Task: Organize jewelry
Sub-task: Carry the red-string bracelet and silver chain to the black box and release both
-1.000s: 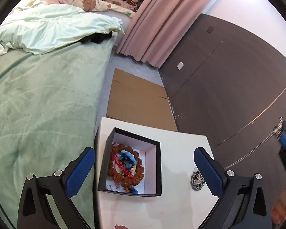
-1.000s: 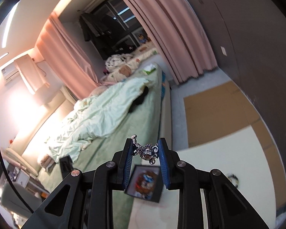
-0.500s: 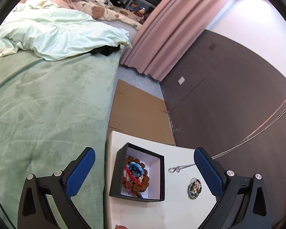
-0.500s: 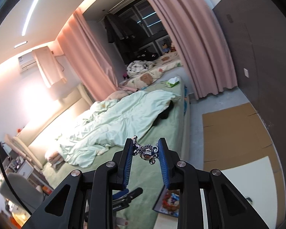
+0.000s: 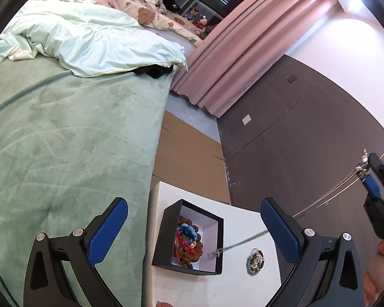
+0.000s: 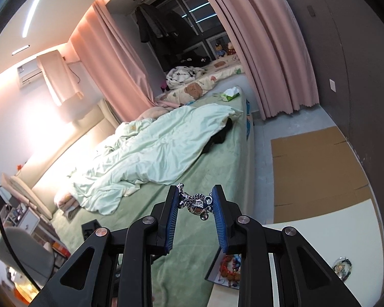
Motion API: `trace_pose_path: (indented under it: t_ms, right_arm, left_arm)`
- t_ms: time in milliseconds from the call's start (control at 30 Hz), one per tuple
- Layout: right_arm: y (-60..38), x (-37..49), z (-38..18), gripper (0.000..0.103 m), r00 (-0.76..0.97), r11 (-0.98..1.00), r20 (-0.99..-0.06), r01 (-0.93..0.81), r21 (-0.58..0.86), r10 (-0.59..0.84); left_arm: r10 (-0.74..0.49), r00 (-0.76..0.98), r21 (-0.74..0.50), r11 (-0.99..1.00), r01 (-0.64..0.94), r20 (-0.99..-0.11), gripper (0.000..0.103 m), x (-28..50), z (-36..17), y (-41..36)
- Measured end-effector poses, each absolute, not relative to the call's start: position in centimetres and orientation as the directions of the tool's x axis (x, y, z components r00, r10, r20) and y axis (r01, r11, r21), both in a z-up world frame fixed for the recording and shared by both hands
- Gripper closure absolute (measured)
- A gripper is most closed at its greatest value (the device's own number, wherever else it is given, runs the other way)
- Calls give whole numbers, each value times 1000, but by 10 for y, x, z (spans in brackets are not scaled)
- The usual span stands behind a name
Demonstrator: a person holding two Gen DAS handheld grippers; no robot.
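A black jewelry box (image 5: 163, 240) with a white inside sits on the white table (image 5: 217, 289); it holds brown beads, a red cord and a blue piece. My right gripper (image 6: 195, 202) is shut on the charm end of a silver chain (image 5: 320, 198) and holds it high at the right. The chain hangs down slanting, and its free end (image 5: 213, 253) dangles over the box's right side. My left gripper (image 5: 192, 227) is open and empty, high above the box. The box also shows in the right wrist view (image 6: 227, 268).
A dark beaded bracelet (image 5: 254, 260) lies on the table right of the box. A green bed (image 5: 64, 140) runs along the left. Flat cardboard (image 5: 189, 161) lies on the floor beyond the table, by a dark wall (image 5: 294, 133) and pink curtain.
Both grippers have risen. The right gripper has lifted the chain off the table, and its free end has swung left to hang over the box.
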State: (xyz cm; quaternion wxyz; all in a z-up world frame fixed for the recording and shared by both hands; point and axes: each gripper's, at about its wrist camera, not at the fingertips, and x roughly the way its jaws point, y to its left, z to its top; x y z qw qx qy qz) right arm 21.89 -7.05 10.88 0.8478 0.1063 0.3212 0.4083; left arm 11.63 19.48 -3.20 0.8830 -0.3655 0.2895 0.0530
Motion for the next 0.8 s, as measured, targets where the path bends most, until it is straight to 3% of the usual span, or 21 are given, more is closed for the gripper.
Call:
trace_pose_path:
  t_ms: [233, 800]
  right_arm:
    - [-64, 230, 81, 75, 441, 651, -485, -587, 481, 755]
    - [-46, 259, -46, 74, 291, 699, -658, -491, 520, 694]
  left_arm:
    - [-111, 825, -613, 725, -314, -554, 0, 119, -34, 195]
    - [-89, 820, -611, 714, -343, -565, 0, 121, -38, 201]
